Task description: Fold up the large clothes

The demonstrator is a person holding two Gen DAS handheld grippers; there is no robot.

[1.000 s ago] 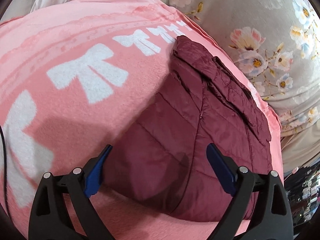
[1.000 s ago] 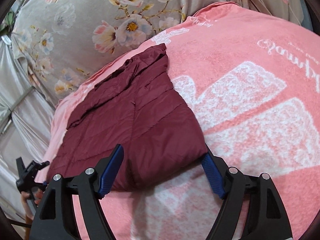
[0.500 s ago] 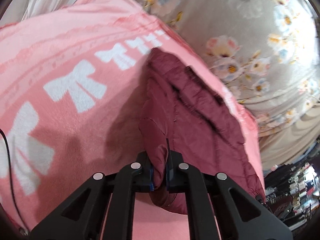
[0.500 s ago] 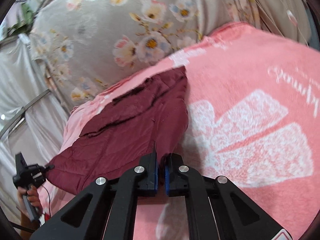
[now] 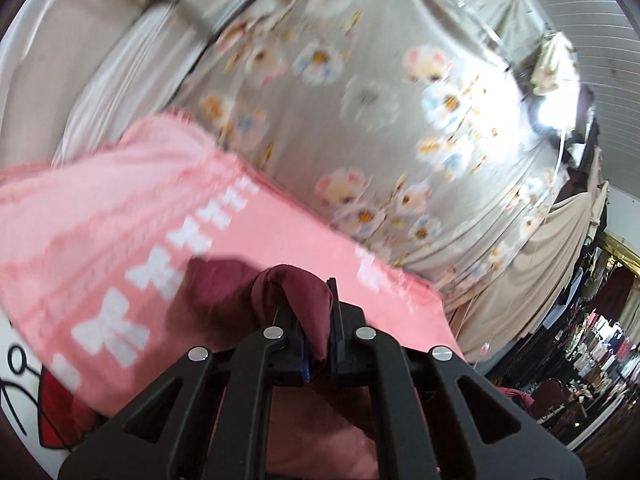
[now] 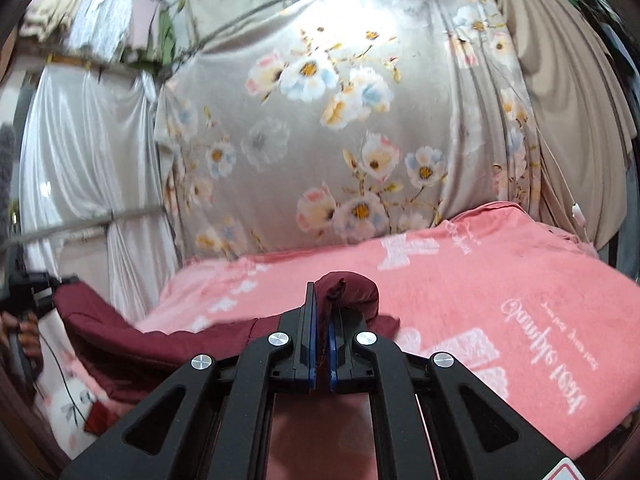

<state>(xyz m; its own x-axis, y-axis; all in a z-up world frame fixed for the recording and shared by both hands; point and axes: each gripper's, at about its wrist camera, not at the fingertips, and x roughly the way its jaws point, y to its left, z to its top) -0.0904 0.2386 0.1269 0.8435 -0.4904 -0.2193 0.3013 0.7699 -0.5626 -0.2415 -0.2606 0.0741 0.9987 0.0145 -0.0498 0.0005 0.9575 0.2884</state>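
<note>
**Above the pink blanket, both grippers pinch the maroon jacket**

Over the pink blanket (image 5: 280,248), the left gripper (image 5: 318,344) has its blue-padded fingers (image 5: 335,336) pressed together on a bunched fold of the maroon jacket (image 5: 296,296). The fabric bulges up out of the jaws in a rounded hump, and more of it hangs below and to the left of the gripper, casting a dark shadow on the blanket's row of white bows (image 5: 110,332). The left view is blurred, so finer detail of the cloth cannot be made out.

From the right wrist view, the right gripper (image 6: 322,344) is likewise clamped on a fold of the maroon jacket (image 6: 352,292), which puffs up just past its fingertips. The garment stretches away to the left as a sagging band, off the blanket, its far end reaching the left gripper (image 6: 32,292) held in the person's hand (image 6: 24,332) at the left edge of the frame. A thin cable (image 6: 60,376) trails down from that hand.

Behind the bed hangs a grey floral sheet (image 6: 320,128), with pale plain curtains (image 6: 80,152) beside it
</note>
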